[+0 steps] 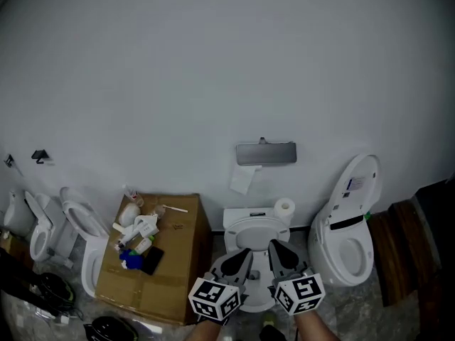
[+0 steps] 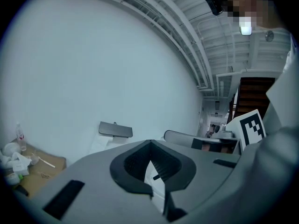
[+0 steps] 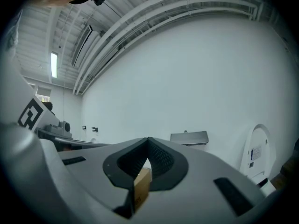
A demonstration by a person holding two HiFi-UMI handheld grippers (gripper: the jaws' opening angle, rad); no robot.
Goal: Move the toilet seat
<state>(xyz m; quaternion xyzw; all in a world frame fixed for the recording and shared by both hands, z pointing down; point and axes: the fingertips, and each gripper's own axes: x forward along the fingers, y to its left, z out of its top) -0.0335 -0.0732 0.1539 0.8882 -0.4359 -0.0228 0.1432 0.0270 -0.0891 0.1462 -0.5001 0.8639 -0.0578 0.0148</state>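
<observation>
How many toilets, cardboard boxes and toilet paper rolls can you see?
White ceramic toilets: 4; a pale shape at the far left edge is too dim to tell.
Brown cardboard boxes: 1
White toilet paper rolls: 1
Total: 6

Left claw (image 1: 244,253) and right claw (image 1: 274,246) side by side, pointing level, jaws together.

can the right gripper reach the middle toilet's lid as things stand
Probably yes: the right gripper hangs over the middle toilet lid, which is down, with nothing between, but its jaws are together.
</observation>
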